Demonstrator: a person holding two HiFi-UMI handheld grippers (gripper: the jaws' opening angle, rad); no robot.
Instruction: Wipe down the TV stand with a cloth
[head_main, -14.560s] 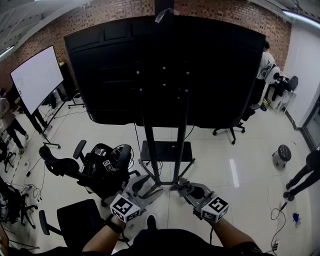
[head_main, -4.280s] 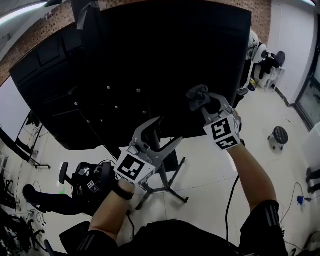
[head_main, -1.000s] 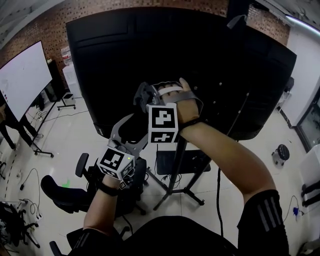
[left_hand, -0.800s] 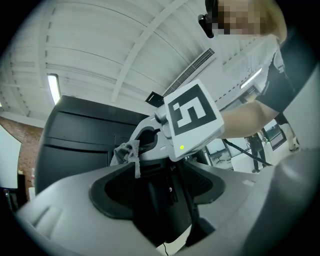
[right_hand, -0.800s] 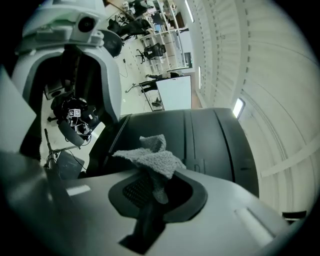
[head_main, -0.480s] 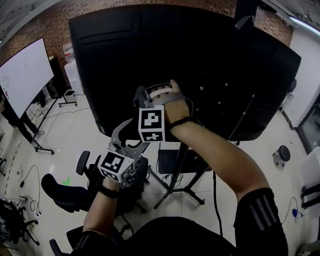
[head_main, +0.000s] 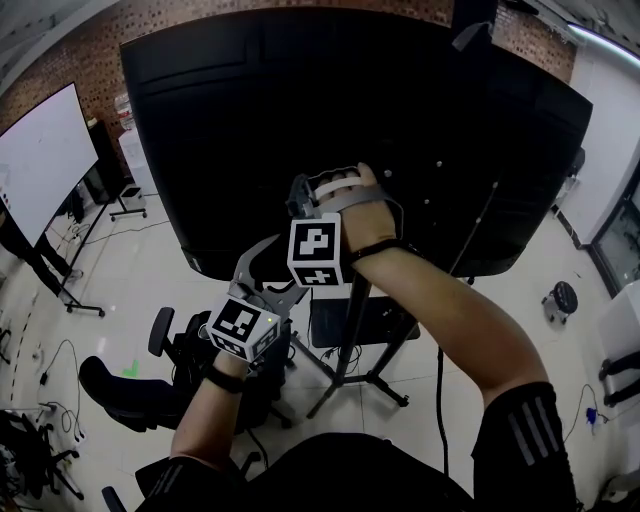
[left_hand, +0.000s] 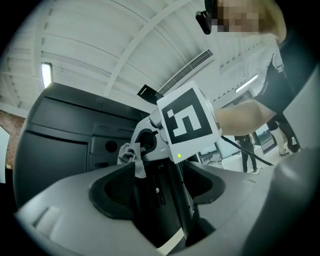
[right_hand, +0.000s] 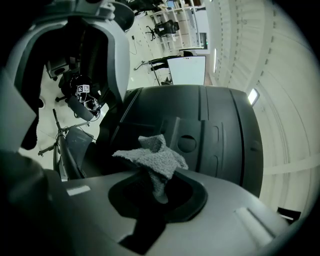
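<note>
Cloth (right_hand: 152, 157): grey and nubbly, pinched between the closed jaws of the right hand-held gripper (head_main: 300, 195), with a crumpled tuft standing proud of the jaw tips. The right gripper view shows the cloth held up before the black rear panel of the TV (head_main: 300, 120), near a round recess in the moulding. Whether cloth and panel touch cannot be told.

Left hand-held gripper (head_main: 280, 272): held lower and just beside the right one, with its jaws spread wide and gripping nothing. In the left gripper view a dark upright shows in the gap, and above it appear the right gripper's marker cube (left_hand: 190, 120) and the same cloth.

TV stand (head_main: 352, 330): a black post running down from the panel to splayed legs on the pale tiled floor (head_main: 480, 330). It stands below and slightly right of both grippers.

Surroundings: a black office chair (head_main: 130, 380) at lower left, a whiteboard (head_main: 45, 160) on its own stand at far left, and a brick wall (head_main: 200, 15) behind the TV.
</note>
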